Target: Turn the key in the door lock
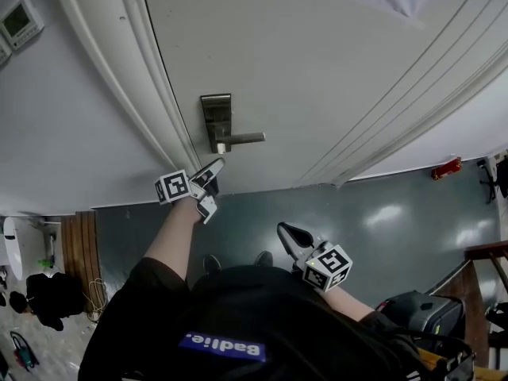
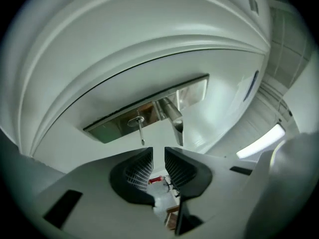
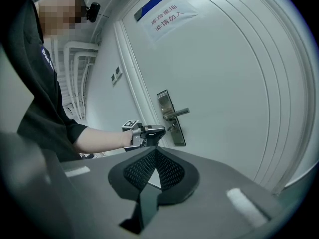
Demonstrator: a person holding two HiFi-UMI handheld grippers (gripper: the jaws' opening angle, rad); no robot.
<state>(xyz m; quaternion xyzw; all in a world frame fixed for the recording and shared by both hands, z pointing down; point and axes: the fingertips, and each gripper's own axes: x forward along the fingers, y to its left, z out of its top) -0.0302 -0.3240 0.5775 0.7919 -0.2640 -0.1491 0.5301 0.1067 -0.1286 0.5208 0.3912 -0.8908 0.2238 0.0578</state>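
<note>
Left gripper (image 2: pixel 158 151): ribbed pads (image 2: pixel 141 166) stand apart with a narrow gap, nothing between them - not gripping. The key (image 2: pixel 141 131) sits just ahead of the tips, stuck in the lock cylinder and sticking out toward the camera, off to one side of the gap and clear of the pads. The cylinder is in the metal lock plate (image 2: pixel 117 119), with the lever handle (image 2: pixel 172 113) mounted beside it on the same plate. Right gripper (image 3: pixel 155 151): jaws closed tip to tip, empty, held well back from the lock and aimed toward it. In the right gripper view the left gripper's tips sit just below the lever, close to the plate. In the head view the left gripper is right under the plate, bare forearm (image 1: pixel 176 232) stretched out behind it; the right gripper hangs lower and nearer the body, over the grey-green floor (image 1: pixel 381 221). Plate is fixed on a white door (image 1: pixel 317 70) near its edge - a paper sign (image 3: pixel 168 17) is stuck higher up on the door. Person wears a black short-sleeved top (image 1: pixel 238 324).
</note>
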